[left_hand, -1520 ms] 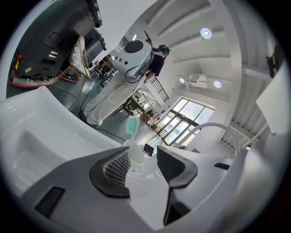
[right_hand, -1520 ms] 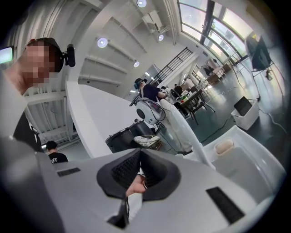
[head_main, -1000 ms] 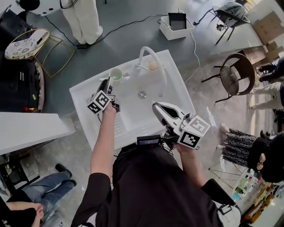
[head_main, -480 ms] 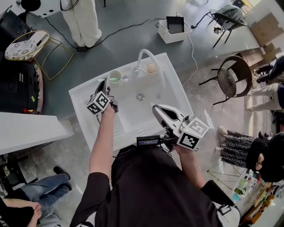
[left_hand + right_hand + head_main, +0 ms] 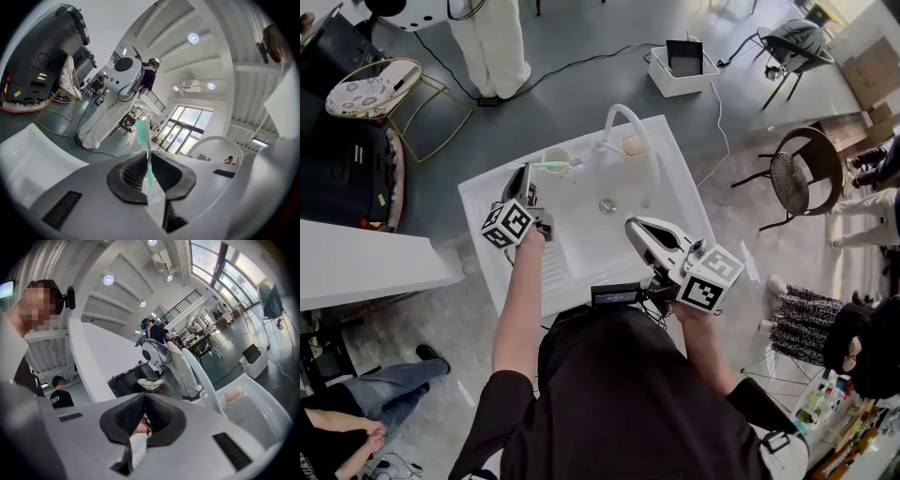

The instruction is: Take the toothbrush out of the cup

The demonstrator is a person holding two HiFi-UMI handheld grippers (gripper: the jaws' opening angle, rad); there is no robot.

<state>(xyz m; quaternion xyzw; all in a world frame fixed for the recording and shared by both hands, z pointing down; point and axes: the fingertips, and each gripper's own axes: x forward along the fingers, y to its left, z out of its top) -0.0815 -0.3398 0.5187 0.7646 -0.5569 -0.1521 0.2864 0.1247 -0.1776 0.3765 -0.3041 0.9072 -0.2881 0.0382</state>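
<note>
A white sink point(image 5: 666, 202) fills the middle of the head view. On its far left rim stands a pale cup point(image 5: 556, 157), and the green toothbrush point(image 5: 553, 166) shows over it. My left gripper point(image 5: 525, 172) is right beside the cup. Its jaws have just been closing, and in the left gripper view the toothbrush handle point(image 5: 148, 164) is pinched between the pads of this gripper point(image 5: 149, 172), bristle head up. My right gripper point(image 5: 637, 228) hangs over the sink's near right side. In the right gripper view this gripper point(image 5: 145, 420) is shut with nothing in it.
A curved white faucet point(image 5: 630, 131) rises at the sink's back, with a soap bar point(image 5: 633, 144) beside it and a drain point(image 5: 607, 204) in the basin. Around stand a mesh chair point(image 5: 792, 173), a white box point(image 5: 684, 61), a round stool point(image 5: 370, 94), a person's legs point(image 5: 492, 42).
My left gripper has shut on the toothbrush and risen with it beside the cup. The right gripper has stayed where it was.
</note>
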